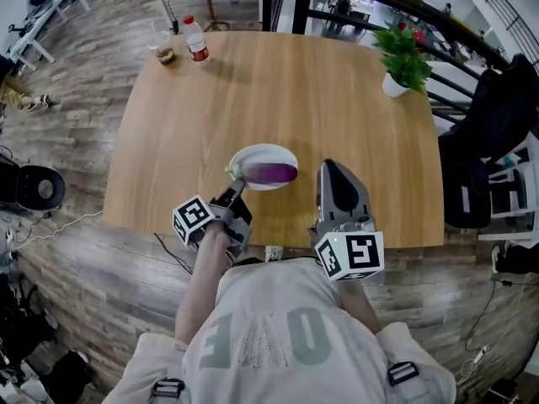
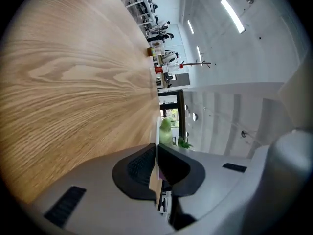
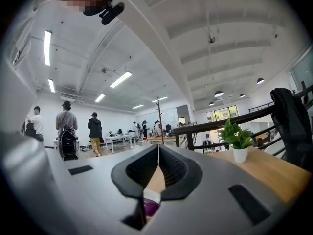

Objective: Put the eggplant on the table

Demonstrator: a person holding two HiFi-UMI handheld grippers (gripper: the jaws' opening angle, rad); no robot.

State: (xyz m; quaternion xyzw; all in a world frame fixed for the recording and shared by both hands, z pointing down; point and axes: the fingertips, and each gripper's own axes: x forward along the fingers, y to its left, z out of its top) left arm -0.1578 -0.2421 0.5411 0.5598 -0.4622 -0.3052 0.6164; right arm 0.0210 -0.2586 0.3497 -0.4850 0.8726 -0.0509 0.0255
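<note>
Head view: the eggplant (image 1: pixel 271 172) lies on a white plate (image 1: pixel 263 151) near the counter's (image 1: pixel 278 82) front edge. The left tool (image 1: pixel 237 186), jaws closed on nothing, has its tip at the plate's left rim by the green stem; whether they touch cannot be made out. The right tool (image 1: pixel 330 165), also closed and empty, sits apart on the right. Bare wood stretches beyond the plate; a bottle (image 1: pixel 196 40) and a potted plant (image 1: pixel 402 57) stand at the far corners.

Eggplant (image 1: pixel 271 172) on plate (image 1: pixel 263 151), table (image 1: pixel 337 82) near-centre. Left gripper (image 1: pixel 237 186) at plate's near-left rim, right gripper (image 1: pixel 331 167) just right. Bottle (image 1: pixel 196 42) far left, potted plant (image 1: pixel 402 57) far right.
</note>
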